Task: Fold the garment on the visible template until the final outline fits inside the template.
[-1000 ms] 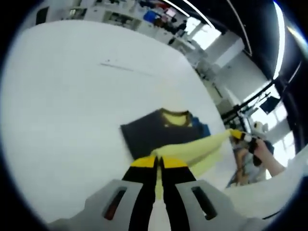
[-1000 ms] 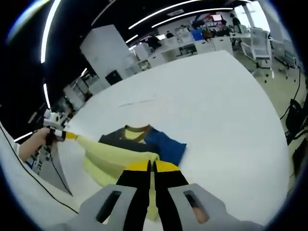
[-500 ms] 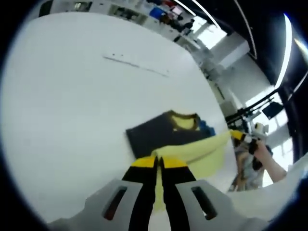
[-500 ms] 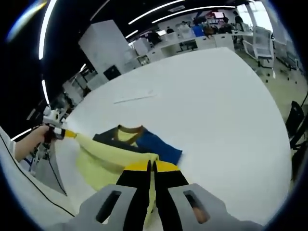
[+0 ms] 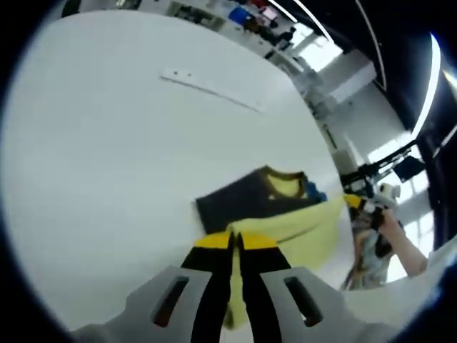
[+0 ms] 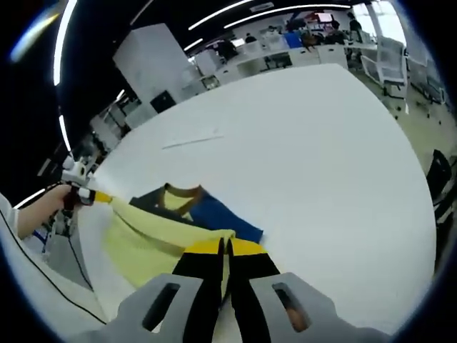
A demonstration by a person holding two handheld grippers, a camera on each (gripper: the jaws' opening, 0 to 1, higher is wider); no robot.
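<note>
Both grippers [image 5: 236,241] [image 6: 223,246] pinch the garment's [image 6: 153,239] lifted yellow hem between closed fingers; uneven pull risks a skewed fold on the desk [image 6: 314,157].

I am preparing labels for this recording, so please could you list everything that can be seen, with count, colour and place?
Garment: one, pale yellow with dark navy and blue panels and a yellow collar; its far part lies on the table, its yellow near edge is lifted and stretched between the two tongs.
Table: one, white, large, under the garment.
Strip: one, white, thin, lying on the table beyond the garment.
Office furniture: several desks and chairs, behind the table, too blurred to count.
Ceiling lights: several, white strips, overhead.
Person's hand: one, holding the left tongs.
Left tongs: one, black with yellow tips, shut on the garment edge.
Right tongs: one, same colours, shut on the garment edge.
</note>
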